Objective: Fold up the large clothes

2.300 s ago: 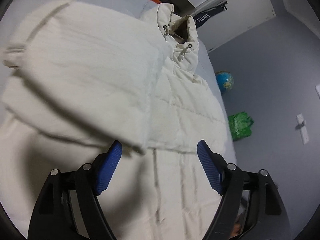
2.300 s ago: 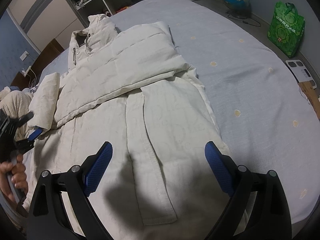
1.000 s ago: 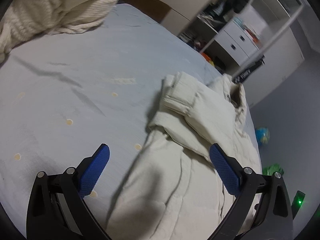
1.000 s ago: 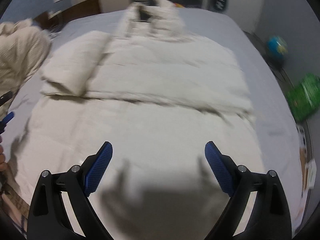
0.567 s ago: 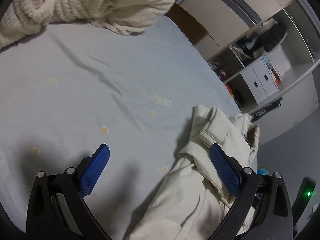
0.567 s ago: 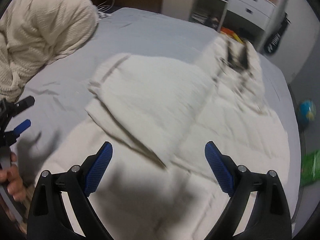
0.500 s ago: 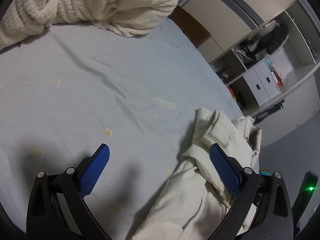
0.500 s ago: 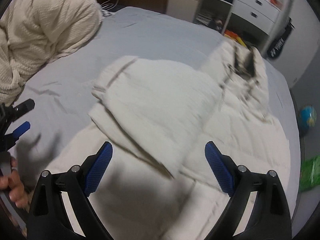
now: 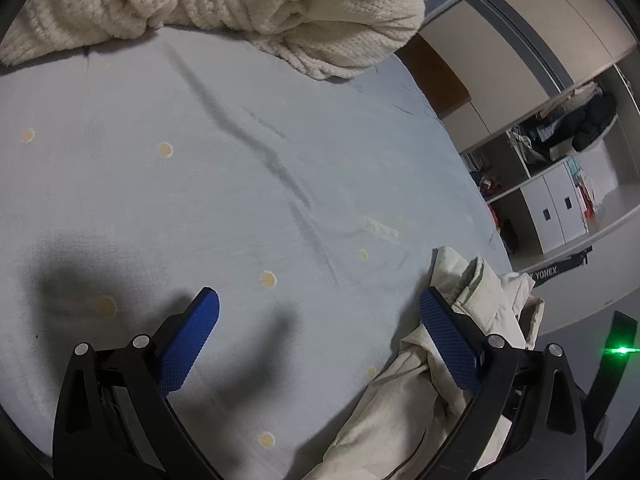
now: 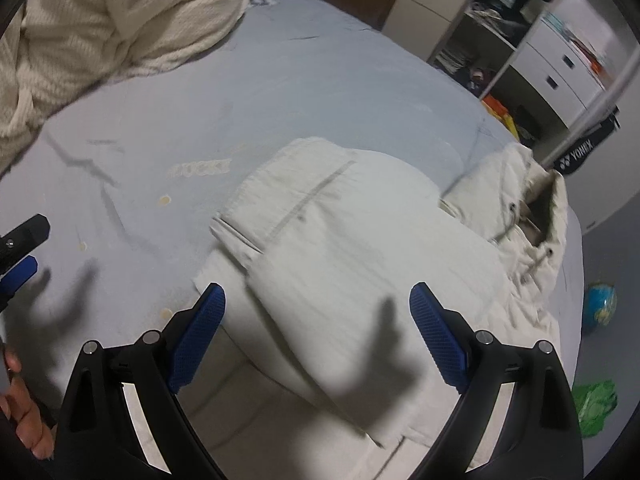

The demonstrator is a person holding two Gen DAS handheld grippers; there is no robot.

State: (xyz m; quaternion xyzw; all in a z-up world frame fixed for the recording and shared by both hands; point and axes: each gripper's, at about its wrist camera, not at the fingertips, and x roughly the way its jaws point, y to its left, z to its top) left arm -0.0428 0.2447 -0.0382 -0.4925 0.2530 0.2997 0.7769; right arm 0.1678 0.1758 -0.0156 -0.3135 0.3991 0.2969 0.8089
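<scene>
Both the left gripper [image 9: 318, 330] and the right gripper [image 10: 318, 322] are spread wide and empty above the white coat [image 10: 360, 248] on the bed [image 10: 320, 80].

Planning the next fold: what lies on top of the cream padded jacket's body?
A folded cream sleeve lies across the cream padded jacket, cuff toward the bed's bare side. Whatever is beneath the sleeve is covered.
</scene>
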